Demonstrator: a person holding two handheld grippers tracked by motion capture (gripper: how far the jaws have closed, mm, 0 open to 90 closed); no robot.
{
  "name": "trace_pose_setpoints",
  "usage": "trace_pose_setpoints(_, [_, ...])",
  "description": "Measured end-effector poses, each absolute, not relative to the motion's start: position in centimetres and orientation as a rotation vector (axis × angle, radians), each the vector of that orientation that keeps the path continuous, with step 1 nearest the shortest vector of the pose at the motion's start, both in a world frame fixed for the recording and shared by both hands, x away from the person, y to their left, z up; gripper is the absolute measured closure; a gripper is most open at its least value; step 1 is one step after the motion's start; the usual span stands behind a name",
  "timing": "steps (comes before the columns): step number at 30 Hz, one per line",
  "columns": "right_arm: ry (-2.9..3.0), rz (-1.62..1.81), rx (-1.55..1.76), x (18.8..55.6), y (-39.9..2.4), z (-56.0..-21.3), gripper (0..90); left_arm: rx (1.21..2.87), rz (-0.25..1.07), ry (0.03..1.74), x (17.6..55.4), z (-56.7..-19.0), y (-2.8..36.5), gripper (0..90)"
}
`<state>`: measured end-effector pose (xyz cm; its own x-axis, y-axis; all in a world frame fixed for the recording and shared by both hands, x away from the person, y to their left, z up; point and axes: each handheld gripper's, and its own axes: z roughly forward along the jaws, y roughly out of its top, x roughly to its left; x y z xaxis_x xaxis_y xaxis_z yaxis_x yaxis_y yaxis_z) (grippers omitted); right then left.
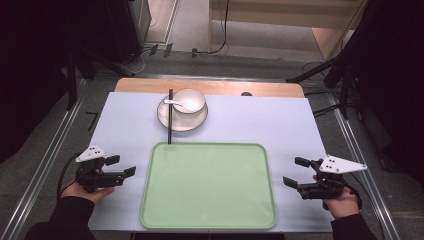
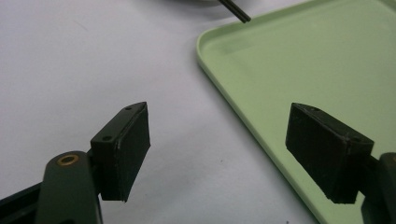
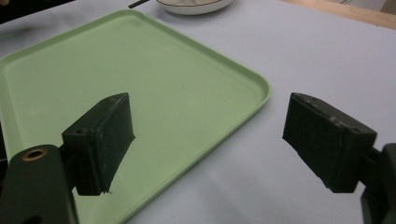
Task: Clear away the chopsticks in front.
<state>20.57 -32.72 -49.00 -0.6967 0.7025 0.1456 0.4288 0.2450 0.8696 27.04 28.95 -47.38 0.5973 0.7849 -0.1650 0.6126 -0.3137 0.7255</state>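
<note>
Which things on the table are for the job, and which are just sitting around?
For the job:
green tray, between both grippers
bowl on its plate
spoon in the bowl
black chopsticks beside them

Just lying about:
cables on the floor behind the table
wooden furniture at the back

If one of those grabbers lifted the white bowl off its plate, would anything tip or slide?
Probably the spoon: it lies loose in the bowl with its handle over the rim, so a tilt could spill it out. The bowl looks glazed, likely slippery and breakable. The plate beneath is separate and would likely stay behind.
</note>
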Motion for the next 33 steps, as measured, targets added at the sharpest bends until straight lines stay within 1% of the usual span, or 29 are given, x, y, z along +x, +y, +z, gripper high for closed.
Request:
trace_pose_setpoints(1, [2.244,1.435,1.055,20.55,-32.71,-49.01,16.6,2.028,0.243,1.092,27.02,-47.31,28.96,26.7])
trace_pose_setpoints(2, [2.243,1.436,1.054,20.56,-32.75,-49.01,16.6,2.031,0.225,1.083,26.98,-47.27,28.91,30.2])
trace_pose_setpoints(6, [2.243,1.434,1.053,20.59,-32.75,-49.01,16.6,2.065,0.225,1.075,26.91,-47.29,28.55,29.7])
trace_pose_setpoints(9, [2.251,1.427,1.050,20.58,-32.71,-49.00,16.6,2.075,0.171,1.118,27.05,-47.23,28.35,33.4])
trace_pose_setpoints(16, [2.253,1.428,1.050,20.58,-32.69,-49.00,16.6,2.063,0.189,1.105,26.99,-47.04,28.17,31.8])
trace_pose_setpoints(19, [2.252,1.429,1.051,20.58,-32.69,-48.99,16.6,2.072,0.166,1.152,27.27,-46.95,28.43,32.6])
trace_pose_setpoints(22, [2.254,1.429,1.051,20.59,-32.69,-48.99,16.6,2.078,0.164,1.166,27.41,-47.03,28.57,33.4])
trace_pose_setpoints(27, [2.257,1.429,1.051,20.63,-32.64,-49.00,16.6,2.062,0.161,1.171,27.46,-46.80,28.72,32.3])
trace_pose_setpoints(28, [2.257,1.429,1.051,20.63,-32.64,-49.00,16.6,2.062,0.161,1.171,27.46,-46.80,28.72,34.3])
trace_pose_setpoints(29, [2.257,1.430,1.051,20.63,-32.65,-49.00,16.6,2.061,0.136,1.167,27.48,-46.66,28.83,34.3])
trace_pose_setpoints(30, [2.257,1.429,1.050,20.65,-32.66,-49.01,16.6,2.055,0.129,1.161,27.44,-46.61,28.89,39.5])
trace_pose_setpoints(31, [2.258,1.429,1.049,20.65,-32.68,-49.01,16.6,2.045,0.127,1.162,27.43,-46.58,28.92,40.4])
trace_pose_setpoints(33, [2.258,1.428,1.049,20.65,-32.69,-49.00,16.6,2.051,0.105,1.151,27.45,-46.60,29.00,39.0])
